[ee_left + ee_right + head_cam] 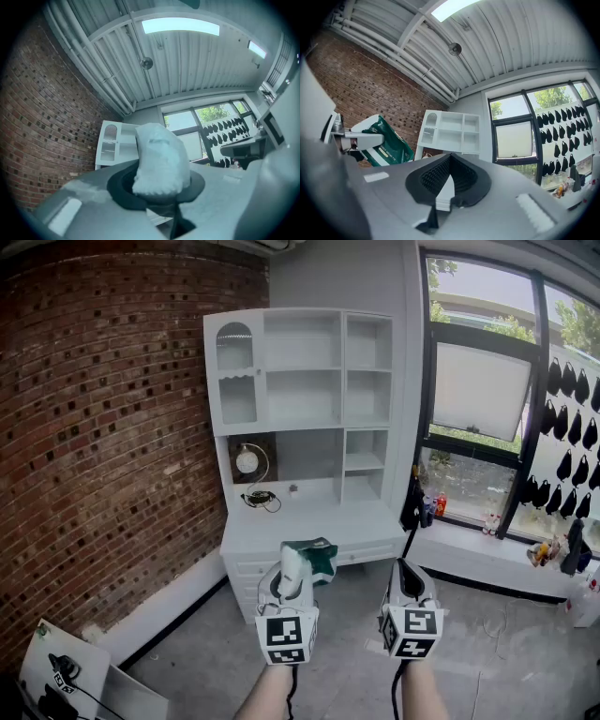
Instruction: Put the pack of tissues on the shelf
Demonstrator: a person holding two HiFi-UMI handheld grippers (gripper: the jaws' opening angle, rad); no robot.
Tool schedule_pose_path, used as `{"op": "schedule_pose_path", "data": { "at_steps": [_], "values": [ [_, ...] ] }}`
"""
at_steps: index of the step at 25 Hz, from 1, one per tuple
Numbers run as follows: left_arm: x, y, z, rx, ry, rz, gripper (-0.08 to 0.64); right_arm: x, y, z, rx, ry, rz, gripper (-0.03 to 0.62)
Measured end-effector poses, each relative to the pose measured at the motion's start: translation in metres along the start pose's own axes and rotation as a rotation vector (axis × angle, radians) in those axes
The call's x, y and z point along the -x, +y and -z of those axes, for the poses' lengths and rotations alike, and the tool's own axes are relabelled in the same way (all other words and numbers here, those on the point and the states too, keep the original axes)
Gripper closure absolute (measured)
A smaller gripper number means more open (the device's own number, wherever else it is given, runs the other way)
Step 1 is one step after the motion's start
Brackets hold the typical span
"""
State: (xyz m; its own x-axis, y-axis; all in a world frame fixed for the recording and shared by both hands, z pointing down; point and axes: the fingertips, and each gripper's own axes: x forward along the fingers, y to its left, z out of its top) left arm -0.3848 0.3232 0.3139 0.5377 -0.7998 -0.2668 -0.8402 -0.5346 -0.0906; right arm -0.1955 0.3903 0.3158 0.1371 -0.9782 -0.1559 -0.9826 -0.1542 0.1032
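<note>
My left gripper (298,570) is shut on the pack of tissues (317,557), a green and white plastic pack, and holds it in the air in front of the white shelf unit (300,409). In the left gripper view the pack's pale end (159,159) bulges up between the jaws, with the shelf unit (111,143) behind it. My right gripper (406,570) hovers beside it on the right, shut and empty. In the right gripper view its jaws (446,183) meet with nothing in them, the green pack (386,143) shows at the left, and the shelf unit (450,133) stands ahead.
A round lamp (247,461) and a black cable (260,498) sit in the shelf unit's lower left niche, above its desk top (309,521). A brick wall (103,446) runs along the left. A window sill with bottles (439,505) is at the right. A white board (66,671) lies on the floor at lower left.
</note>
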Motion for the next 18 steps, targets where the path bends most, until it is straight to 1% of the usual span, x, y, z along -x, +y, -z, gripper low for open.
{"op": "schedule_pose_path", "data": {
  "at_steps": [5,8,12,18],
  "values": [
    [-0.0040,0.0021,0.0025,0.006,-0.001,-0.019,0.454,-0.0027,-0.0034,-0.0023,-0.001,-0.006,-0.001,0.594],
    [-0.0053,-0.0005,0.0037,0.011,0.005,-0.007,0.454,-0.0021,-0.0064,-0.0016,0.002,-0.005,0.000,0.594],
    [-0.0061,-0.0001,0.0042,0.038,0.007,-0.004,0.454,-0.0027,-0.0065,-0.0007,0.006,-0.004,-0.004,0.594],
    [-0.0077,-0.0037,0.0045,0.036,0.009,-0.007,0.454,-0.0025,-0.0097,-0.0010,-0.002,-0.008,-0.013,0.594]
  ]
}}
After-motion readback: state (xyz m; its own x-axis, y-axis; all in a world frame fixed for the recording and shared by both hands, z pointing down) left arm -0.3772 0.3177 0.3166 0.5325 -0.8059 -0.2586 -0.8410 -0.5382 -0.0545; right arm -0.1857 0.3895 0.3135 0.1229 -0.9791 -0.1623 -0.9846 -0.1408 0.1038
